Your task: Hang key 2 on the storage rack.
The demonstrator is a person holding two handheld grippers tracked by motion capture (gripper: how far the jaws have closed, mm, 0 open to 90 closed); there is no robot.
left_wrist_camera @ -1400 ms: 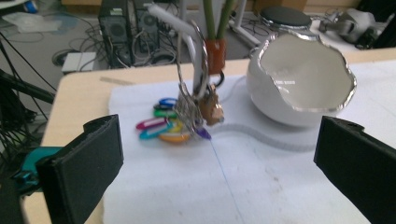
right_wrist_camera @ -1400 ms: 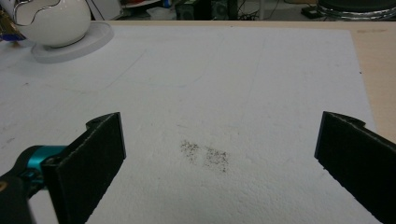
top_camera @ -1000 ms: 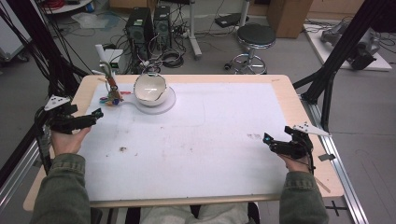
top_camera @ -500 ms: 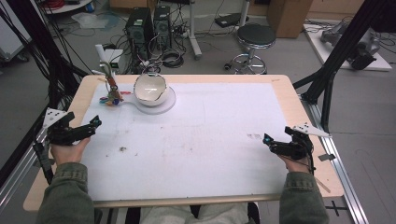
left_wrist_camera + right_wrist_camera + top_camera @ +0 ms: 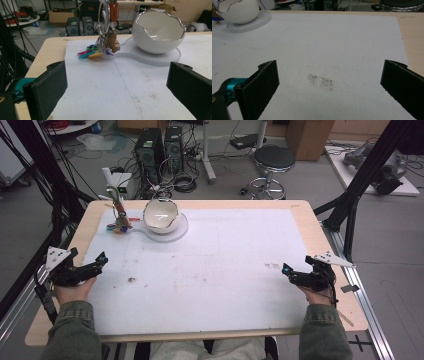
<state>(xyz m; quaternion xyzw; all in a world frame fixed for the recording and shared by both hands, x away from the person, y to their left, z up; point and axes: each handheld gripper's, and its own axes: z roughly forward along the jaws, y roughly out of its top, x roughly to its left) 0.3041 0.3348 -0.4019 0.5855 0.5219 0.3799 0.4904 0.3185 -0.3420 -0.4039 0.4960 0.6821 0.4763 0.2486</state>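
A white eggshell-shaped bowl [image 5: 161, 214] sits on a flat white base [image 5: 179, 233] at the far left of the white mat. Beside it a bunch of keys with coloured tags [image 5: 119, 223] hangs from a small stand. My left gripper [image 5: 101, 259] is open above the mat's left edge, well short of the keys. In the left gripper view its jaws [image 5: 117, 76] stand wide apart and empty, facing the keys [image 5: 98, 51] and the bowl [image 5: 157, 35]. My right gripper [image 5: 286, 269] is open near the right edge, and its own view shows it [image 5: 329, 75] empty over bare mat.
A white foam mat [image 5: 230, 270] covers most of the wooden table [image 5: 320, 227]. A dark smudge [image 5: 320, 81] marks the mat in front of the right gripper. Computer towers, cables and a stool [image 5: 272, 160] stand on the floor beyond the far edge.
My left gripper has moved along the left edge toward the person. The right gripper, bowl and keys have stayed put.
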